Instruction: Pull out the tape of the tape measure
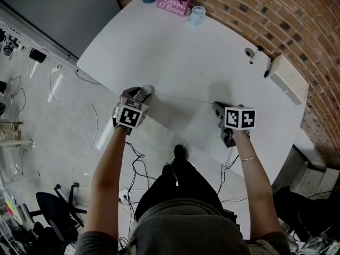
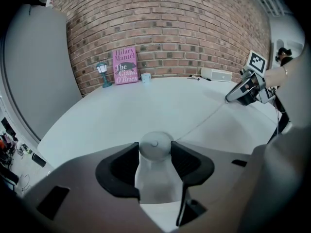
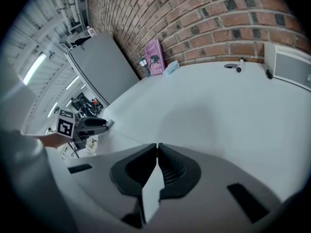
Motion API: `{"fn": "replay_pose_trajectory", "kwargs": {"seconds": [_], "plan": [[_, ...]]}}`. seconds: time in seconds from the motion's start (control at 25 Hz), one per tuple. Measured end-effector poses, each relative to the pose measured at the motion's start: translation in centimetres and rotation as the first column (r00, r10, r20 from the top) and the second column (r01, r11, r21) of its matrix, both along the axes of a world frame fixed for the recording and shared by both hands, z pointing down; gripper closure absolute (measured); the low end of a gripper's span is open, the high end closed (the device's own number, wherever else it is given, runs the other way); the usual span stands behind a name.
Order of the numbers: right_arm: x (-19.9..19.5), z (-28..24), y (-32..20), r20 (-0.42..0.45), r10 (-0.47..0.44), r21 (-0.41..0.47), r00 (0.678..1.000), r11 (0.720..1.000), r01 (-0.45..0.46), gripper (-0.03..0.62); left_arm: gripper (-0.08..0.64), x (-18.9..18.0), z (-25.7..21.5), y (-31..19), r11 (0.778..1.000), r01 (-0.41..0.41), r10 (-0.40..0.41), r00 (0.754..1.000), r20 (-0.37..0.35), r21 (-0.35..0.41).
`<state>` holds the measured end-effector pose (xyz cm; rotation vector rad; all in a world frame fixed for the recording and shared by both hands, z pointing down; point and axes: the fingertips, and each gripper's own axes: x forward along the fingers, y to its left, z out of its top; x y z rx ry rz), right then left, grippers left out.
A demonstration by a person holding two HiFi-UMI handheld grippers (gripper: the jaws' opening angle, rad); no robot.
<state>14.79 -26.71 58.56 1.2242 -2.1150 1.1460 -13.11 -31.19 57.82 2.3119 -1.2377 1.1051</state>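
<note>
1. Near the front edge of the wide white table (image 1: 175,57), the left gripper (image 1: 140,94) has its jaws pinched on the round white tape measure case (image 2: 155,144). The case sits squarely between the pads.
2. From the case, the thin pale tape (image 1: 183,100) runs out in one straight line low over the tabletop. Its long axis lies roughly along the table's front edge and points toward the person's right.
3. The tape's far end meets the right gripper (image 3: 157,148), whose jaws are pressed together on it. The two grippers are well apart.
4. Any print on the case or tape is too small to read.
5. A cube with black-and-white square markers (image 1: 240,117) sits on each gripper.
6. At the table's far end, against the red brick wall (image 2: 194,28), an upright pink book (image 2: 125,66) reads "Hilary Mantel" and "The Giant, O'Brien". A small teal lamp figure (image 2: 103,72) stands on one side of it and a pale cup (image 2: 146,77) on the other.
</note>
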Motion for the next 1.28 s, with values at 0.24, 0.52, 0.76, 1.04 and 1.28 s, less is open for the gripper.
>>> {"fn": "replay_pose_trajectory", "kwargs": {"seconds": [0.24,0.52,0.76,1.04,1.28], "plan": [[0.3,-0.1,-0.2,-0.007,0.014,0.007,1.0,1.0,-0.014,0.557,0.347,-0.1,0.1,-0.1,1.0,0.017,-0.017,1.0,-0.012,-0.011],[0.9,-0.1,-0.2,-0.014,0.038,0.015,0.999,0.999,-0.037,0.534,0.342,-0.2,-0.2,0.0,0.999,0.039,-0.04,0.998,-0.053,-0.018],[1.2,-1.4,-0.7,-0.006,0.074,0.064,0.997,0.995,-0.074,0.531,0.337,-0.2,-1.3,0.0,0.997,0.08,-0.078,0.992,-0.101,0.009],[0.3,-4.0,-0.7,-0.021,0.109,0.166,0.994,0.981,-0.104,0.535,0.339,-0.6,-3.8,0.3,0.988,0.126,-0.113,0.983,-0.145,0.084],[-1.3,-7.0,-0.1,-0.019,0.108,0.252,0.994,0.963,-0.099,0.54,0.369,-0.8,-5.9,1.6,0.971,0.203,-0.17,0.958,-0.232,0.127]]}}
